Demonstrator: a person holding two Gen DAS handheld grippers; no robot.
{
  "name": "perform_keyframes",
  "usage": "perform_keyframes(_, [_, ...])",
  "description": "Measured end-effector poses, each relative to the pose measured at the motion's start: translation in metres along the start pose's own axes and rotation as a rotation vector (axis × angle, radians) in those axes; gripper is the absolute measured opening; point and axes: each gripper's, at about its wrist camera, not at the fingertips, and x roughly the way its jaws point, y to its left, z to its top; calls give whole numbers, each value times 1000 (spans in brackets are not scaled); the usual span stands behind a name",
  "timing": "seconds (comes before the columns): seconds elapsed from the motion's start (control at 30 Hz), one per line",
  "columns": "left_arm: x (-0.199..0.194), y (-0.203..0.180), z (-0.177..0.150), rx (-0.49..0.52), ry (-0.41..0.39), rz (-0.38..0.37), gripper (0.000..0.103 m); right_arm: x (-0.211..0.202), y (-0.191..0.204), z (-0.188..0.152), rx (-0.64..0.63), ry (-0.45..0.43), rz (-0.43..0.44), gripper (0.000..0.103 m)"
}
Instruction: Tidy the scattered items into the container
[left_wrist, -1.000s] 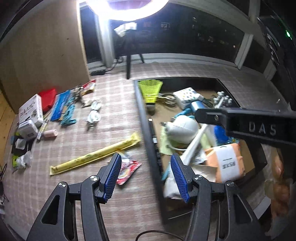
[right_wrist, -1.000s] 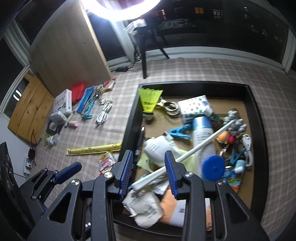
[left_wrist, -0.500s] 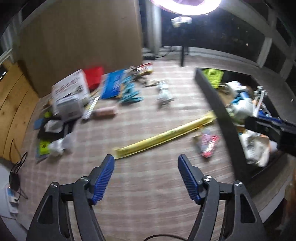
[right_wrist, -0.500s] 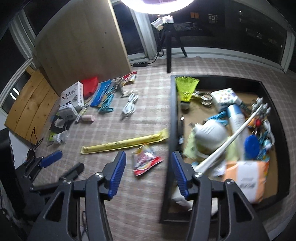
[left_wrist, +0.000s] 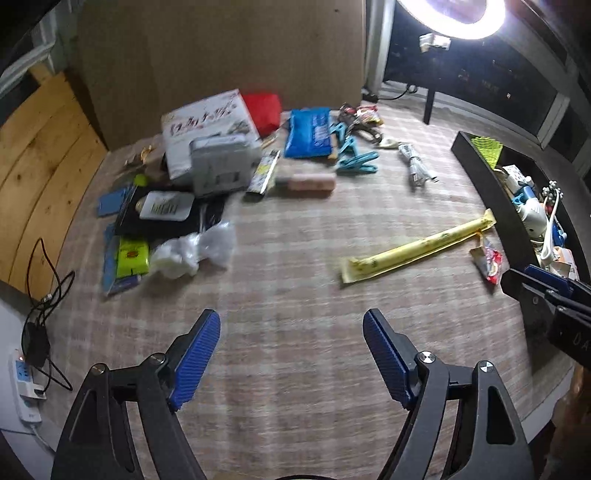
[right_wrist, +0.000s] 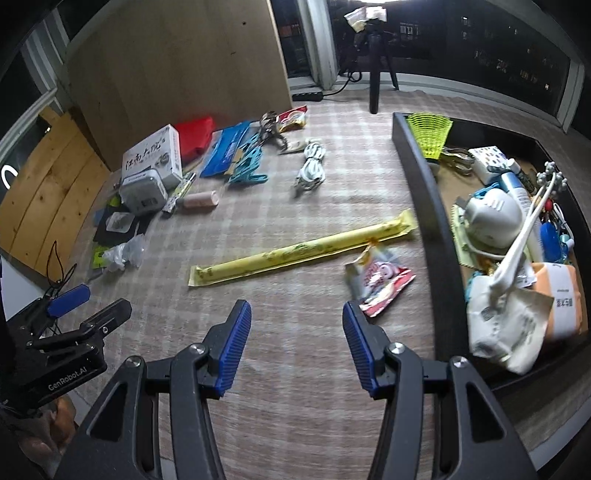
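Observation:
Scattered items lie on the checked cloth: a long yellow packet (right_wrist: 295, 251) (left_wrist: 417, 251), a red-and-white snack packet (right_wrist: 380, 280) (left_wrist: 487, 258), a white coiled cable (right_wrist: 310, 166), teal clips (right_wrist: 251, 166), a blue pouch (left_wrist: 308, 133), a white box (left_wrist: 207, 125) and a crumpled plastic bag (left_wrist: 195, 247). The black container (right_wrist: 417, 192) (left_wrist: 480, 177) on the right holds several things. My right gripper (right_wrist: 295, 306) hangs open over bare cloth, just short of the two packets. My left gripper (left_wrist: 291, 317) is further left, its jaws opening with nothing between them.
A tall cardboard panel (left_wrist: 221, 48) stands behind the pile of items. A power strip with black cables (left_wrist: 26, 384) lies at the cloth's left edge on the wooden floor (left_wrist: 40, 155). A tripod leg (right_wrist: 375, 85) stands at the back.
Both grippers have swung left, away from the container and out over the cloth. Both pairs of jaws stand wider than a second ago. The container now sits at the right of each view.

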Motion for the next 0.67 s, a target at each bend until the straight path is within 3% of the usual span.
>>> perform_keyframes(0.67, [15,27,-6,-31,-4,-14,79,26,30,-9,-6,32,-48,53])
